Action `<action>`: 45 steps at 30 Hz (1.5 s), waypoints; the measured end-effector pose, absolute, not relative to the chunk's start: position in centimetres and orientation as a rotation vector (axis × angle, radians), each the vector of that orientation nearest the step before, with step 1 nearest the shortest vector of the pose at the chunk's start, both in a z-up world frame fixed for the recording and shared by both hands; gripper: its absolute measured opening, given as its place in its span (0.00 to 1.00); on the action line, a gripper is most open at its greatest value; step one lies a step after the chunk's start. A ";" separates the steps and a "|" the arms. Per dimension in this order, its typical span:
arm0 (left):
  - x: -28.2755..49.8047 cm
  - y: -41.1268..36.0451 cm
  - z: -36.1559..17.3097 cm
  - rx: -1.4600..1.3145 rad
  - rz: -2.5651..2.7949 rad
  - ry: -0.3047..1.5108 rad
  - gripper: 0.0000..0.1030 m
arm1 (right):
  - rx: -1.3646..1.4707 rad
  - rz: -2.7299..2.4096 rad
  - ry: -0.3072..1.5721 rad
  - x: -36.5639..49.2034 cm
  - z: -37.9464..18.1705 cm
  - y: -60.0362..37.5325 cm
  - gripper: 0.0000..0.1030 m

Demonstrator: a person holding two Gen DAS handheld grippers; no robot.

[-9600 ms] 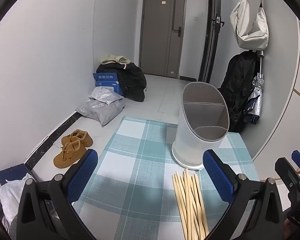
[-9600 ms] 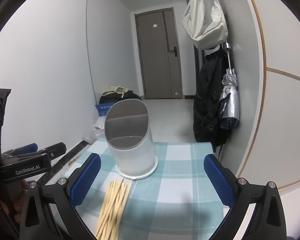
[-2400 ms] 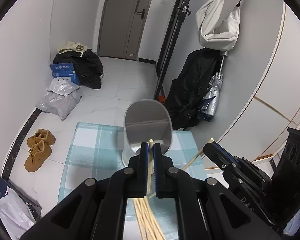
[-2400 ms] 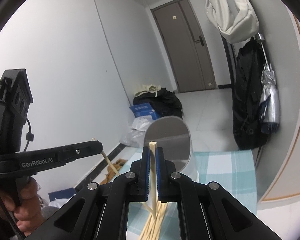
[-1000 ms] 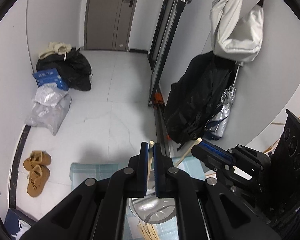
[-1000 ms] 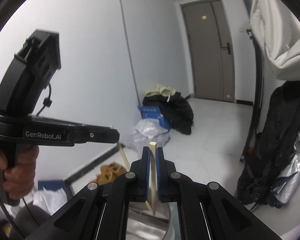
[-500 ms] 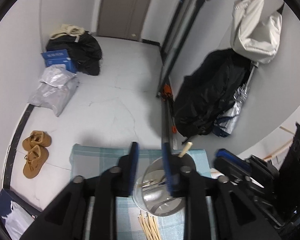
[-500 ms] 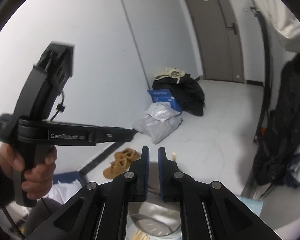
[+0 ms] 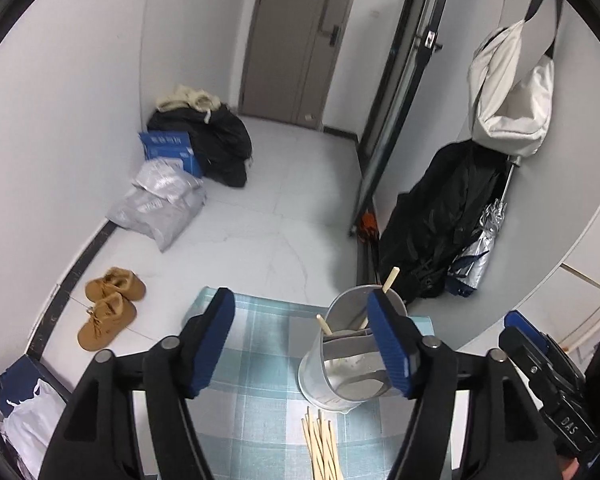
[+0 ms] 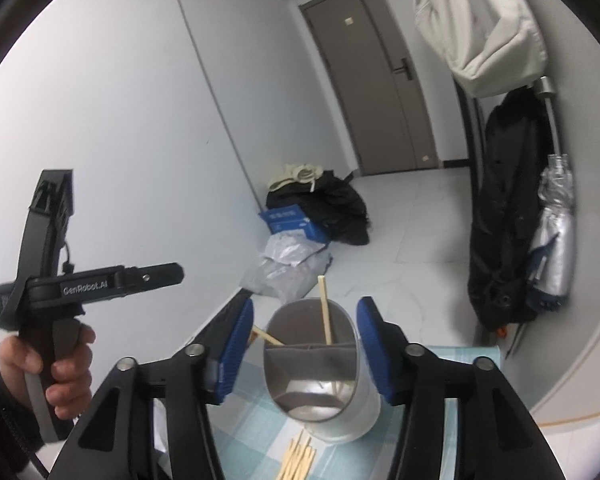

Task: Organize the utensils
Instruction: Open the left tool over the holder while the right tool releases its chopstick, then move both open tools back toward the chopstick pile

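Note:
A white utensil holder with grey dividers stands on a teal checked cloth. Two wooden chopsticks stand in its far compartment, leaning apart. More chopsticks lie in a bundle on the cloth in front of it. My left gripper is open and empty above the cloth, its right finger in front of the holder. My right gripper is open and empty just above the holder, a finger either side. The two chopsticks show there too, and the bundle below.
The table's far edge drops to a white tiled floor with brown shoes, grey bags and a blue box. Black coats and an umbrella hang on the right wall. The left gripper's handle shows in the right wrist view.
Both grippers have opened wide and let go of their chopsticks, which now stand in the holder. Both views have pulled back and tilted up a little.

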State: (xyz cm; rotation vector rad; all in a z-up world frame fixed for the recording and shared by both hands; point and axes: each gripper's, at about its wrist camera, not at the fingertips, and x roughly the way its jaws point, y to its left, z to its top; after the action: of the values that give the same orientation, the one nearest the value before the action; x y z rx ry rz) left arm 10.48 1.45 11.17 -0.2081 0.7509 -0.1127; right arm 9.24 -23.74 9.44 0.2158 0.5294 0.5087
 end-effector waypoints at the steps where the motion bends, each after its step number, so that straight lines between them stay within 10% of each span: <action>1: 9.9 1.5 11.3 -0.211 -0.106 0.735 0.68 | 0.217 0.504 0.522 8.6 9.5 -23.7 0.57; 19: 2.9 2.1 8.0 -0.225 -0.023 0.607 0.90 | 0.142 0.402 0.479 -0.3 6.7 -22.1 0.84; 45: 3.8 4.0 -3.5 -0.317 0.006 0.802 0.90 | 0.052 0.349 0.794 0.2 -4.3 -20.6 0.88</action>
State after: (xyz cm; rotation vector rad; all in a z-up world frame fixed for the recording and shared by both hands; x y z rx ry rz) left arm 3.79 4.04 -3.47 -0.3173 0.8025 0.0065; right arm 0.20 -20.61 -4.28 0.0518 0.7942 0.3492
